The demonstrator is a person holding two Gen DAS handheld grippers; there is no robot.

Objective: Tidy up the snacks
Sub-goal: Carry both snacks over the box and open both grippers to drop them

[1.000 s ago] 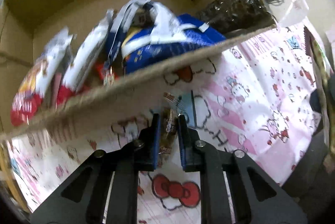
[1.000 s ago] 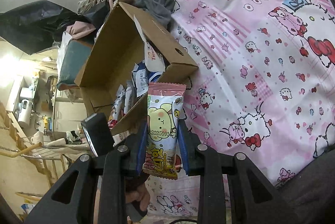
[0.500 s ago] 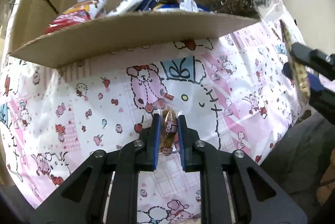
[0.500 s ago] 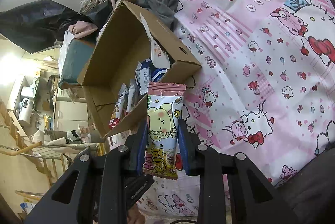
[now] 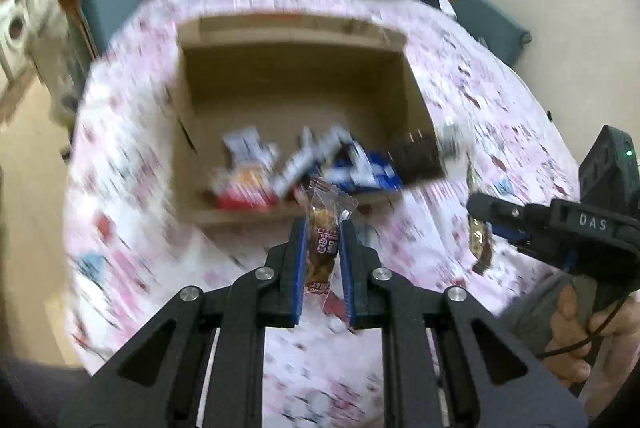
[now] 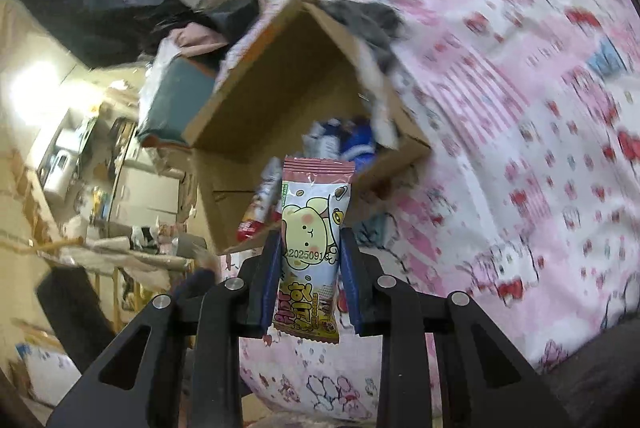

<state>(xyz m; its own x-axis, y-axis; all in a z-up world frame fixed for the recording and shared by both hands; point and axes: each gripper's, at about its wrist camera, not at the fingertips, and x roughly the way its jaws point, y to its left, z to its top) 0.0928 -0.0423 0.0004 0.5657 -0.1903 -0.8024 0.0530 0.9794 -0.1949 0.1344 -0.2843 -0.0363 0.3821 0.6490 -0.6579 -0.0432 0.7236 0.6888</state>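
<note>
The small clear-wrapped snack (image 5: 322, 248) is pinched upright between the fingers of the left gripper (image 5: 323, 252), its twisted top poking out ahead of the tips and its printed red label sitting right in the grip; the brown lumpy contents show through the wrapper. Just beyond those fingers lies the near wall of the cardboard box (image 5: 280, 95), open-topped, with a loose heap of packets (image 5: 312, 167) crowded against that near wall and bare floor farther back. To drop this one well, I would carry it over the wall and past the heap before letting go, aiming at the empty back half so nothing slides out over the low edge. Off to the right of the left fingers, the right gripper (image 6: 307, 268) is closed on a taller pink-topped packet (image 6: 312, 244) with a cartoon face and a printed date, held upright ahead of the box's corner; it should wait its turn so the two do not collide over the opening. Under everything spreads the pink patterned bedspread (image 5: 500, 115).
</note>
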